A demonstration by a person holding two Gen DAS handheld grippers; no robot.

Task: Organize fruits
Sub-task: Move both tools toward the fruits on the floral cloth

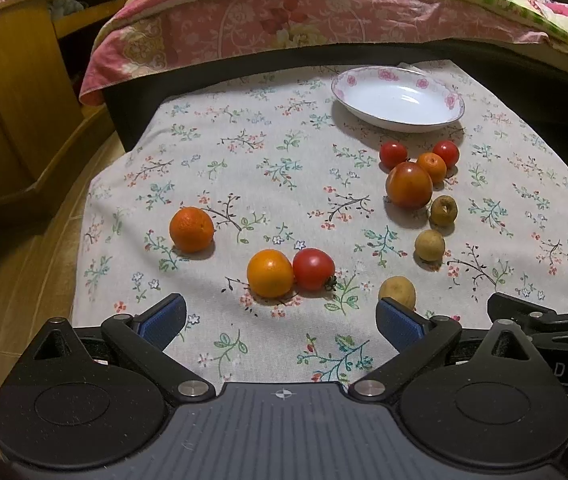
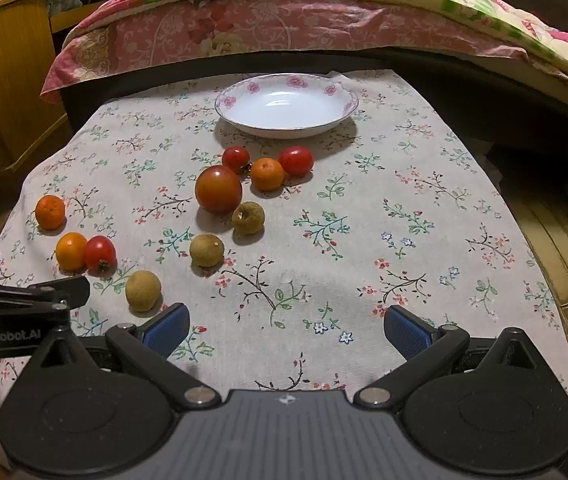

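Note:
Several fruits lie loose on a floral tablecloth (image 1: 244, 160). A white plate (image 1: 398, 98) with pink flowers on its rim stands empty at the far side; it also shows in the right wrist view (image 2: 286, 105). Near my left gripper (image 1: 282, 320) lie an orange (image 1: 270, 273) touching a red tomato (image 1: 313, 269), a mandarin (image 1: 191, 229) and a tan longan (image 1: 397, 291). A big tomato (image 2: 218, 189), small tomatoes, a mandarin and two longans cluster before the plate. My right gripper (image 2: 288, 330) is over bare cloth. Both grippers are open and empty.
A bed with a pink floral quilt (image 1: 304, 20) runs along the far edge of the table. A wooden cabinet (image 1: 12, 80) stands at the left. Wooden floor (image 2: 556, 240) shows at the right. The right gripper's side shows in the left wrist view (image 1: 544, 320).

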